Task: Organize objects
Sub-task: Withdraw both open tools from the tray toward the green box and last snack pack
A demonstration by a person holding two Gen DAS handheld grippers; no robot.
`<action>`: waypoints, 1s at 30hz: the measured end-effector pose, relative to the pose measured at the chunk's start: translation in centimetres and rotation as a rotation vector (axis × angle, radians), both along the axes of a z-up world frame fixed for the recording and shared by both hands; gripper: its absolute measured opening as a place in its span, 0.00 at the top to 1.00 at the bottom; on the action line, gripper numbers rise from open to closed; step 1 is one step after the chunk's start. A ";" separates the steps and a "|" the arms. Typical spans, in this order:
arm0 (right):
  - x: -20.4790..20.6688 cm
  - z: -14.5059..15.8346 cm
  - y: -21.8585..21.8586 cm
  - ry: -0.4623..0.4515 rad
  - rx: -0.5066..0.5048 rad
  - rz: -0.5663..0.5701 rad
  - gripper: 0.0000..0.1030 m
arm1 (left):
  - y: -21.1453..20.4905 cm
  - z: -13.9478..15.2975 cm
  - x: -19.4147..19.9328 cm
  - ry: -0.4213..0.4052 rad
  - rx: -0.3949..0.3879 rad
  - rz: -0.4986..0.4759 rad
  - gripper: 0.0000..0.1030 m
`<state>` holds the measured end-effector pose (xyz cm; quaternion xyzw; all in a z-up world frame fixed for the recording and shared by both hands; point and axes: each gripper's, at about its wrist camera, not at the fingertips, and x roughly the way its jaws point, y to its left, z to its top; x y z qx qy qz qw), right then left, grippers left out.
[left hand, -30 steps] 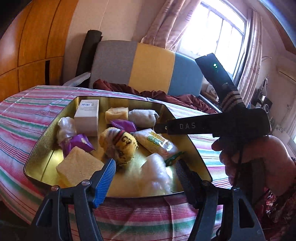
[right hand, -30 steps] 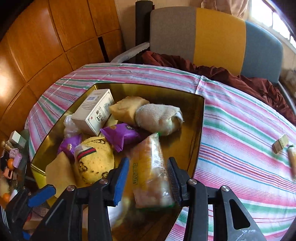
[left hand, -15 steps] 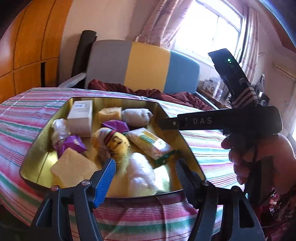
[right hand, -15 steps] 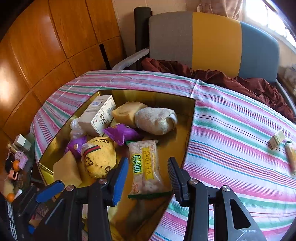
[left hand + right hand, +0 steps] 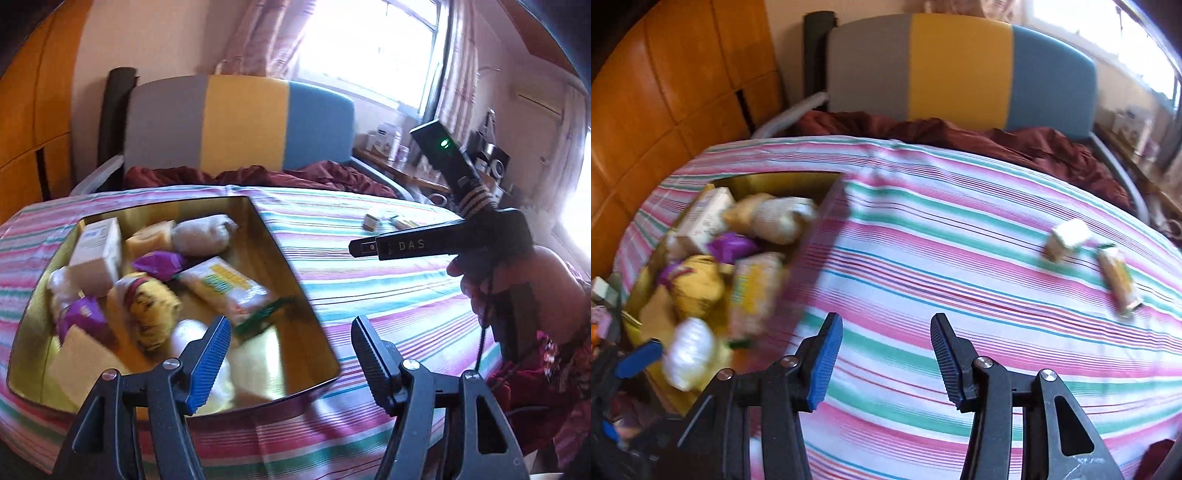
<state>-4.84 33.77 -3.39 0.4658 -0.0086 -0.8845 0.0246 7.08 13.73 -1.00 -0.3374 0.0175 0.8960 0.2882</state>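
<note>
A gold tin tray on the striped tablecloth holds several items: a white box, a rolled sock, purple packets, a yellow pouch and a yellow-green wafer pack. My left gripper is open and empty over the tray's near right corner. My right gripper is open and empty above bare cloth, right of the tray. A small box and a snack bar lie on the cloth at far right.
A grey, yellow and blue chair back with dark red cloth stands behind the table. Wooden panels are at left. The right hand and its gripper body show in the left wrist view.
The right gripper let go of the wafer pack in the tray, then swung right over the bare cloth. The left view also shifted right.
</note>
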 end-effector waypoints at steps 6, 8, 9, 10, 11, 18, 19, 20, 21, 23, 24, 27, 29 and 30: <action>0.4 -0.9 5.2 -0.035 0.030 -0.085 0.48 | 3.1 0.1 0.1 -0.015 -0.013 -0.069 0.33; 0.6 -1.4 6.9 -0.040 0.054 -0.108 0.48 | 4.2 0.2 0.3 -0.011 -0.019 -0.094 0.33; 0.7 -1.5 7.6 -0.045 0.063 -0.116 0.47 | 4.7 0.2 0.2 -0.012 -0.024 -0.103 0.33; 0.6 -1.7 8.5 -0.051 0.073 -0.127 0.46 | 5.3 0.2 0.2 -0.015 -0.027 -0.116 0.33; 0.6 -1.8 9.3 -0.054 0.083 -0.139 0.44 | 5.7 0.2 0.2 -0.017 -0.028 -0.125 0.33; 0.1 -2.1 16.3 -0.035 0.130 -0.222 0.30 | 8.9 -0.5 0.3 -0.044 -0.063 -0.192 0.33; -0.1 -1.9 17.5 -0.024 0.138 -0.241 0.28 | 9.2 -0.6 0.4 -0.042 -0.064 -0.204 0.33; -0.3 -1.8 18.6 -0.014 0.142 -0.255 0.26 | 9.5 -0.6 0.6 -0.035 -0.063 -0.216 0.33; -0.5 -1.6 19.7 -0.003 0.145 -0.273 0.26 | 9.8 -0.7 0.7 -0.030 -0.065 -0.225 0.33; -1.1 -1.4 21.6 0.014 0.157 -0.301 0.24 | 10.3 -0.9 0.9 -0.038 -0.061 -0.243 0.33; -1.4 -1.4 22.5 0.019 0.163 -0.311 0.23 | 10.6 -1.0 0.9 -0.043 -0.062 -0.250 0.33; -2.4 -1.5 24.2 0.042 0.159 -0.335 0.21 | 11.3 -1.2 1.1 -0.045 -0.079 -0.259 0.33; -3.2 -1.8 25.2 0.056 0.144 -0.343 0.21 | 11.6 -1.1 1.2 -0.040 -0.089 -0.267 0.33; -3.4 -2.0 25.7 0.063 0.124 -0.348 0.20 | 11.8 -1.1 1.2 -0.039 -0.097 -0.269 0.33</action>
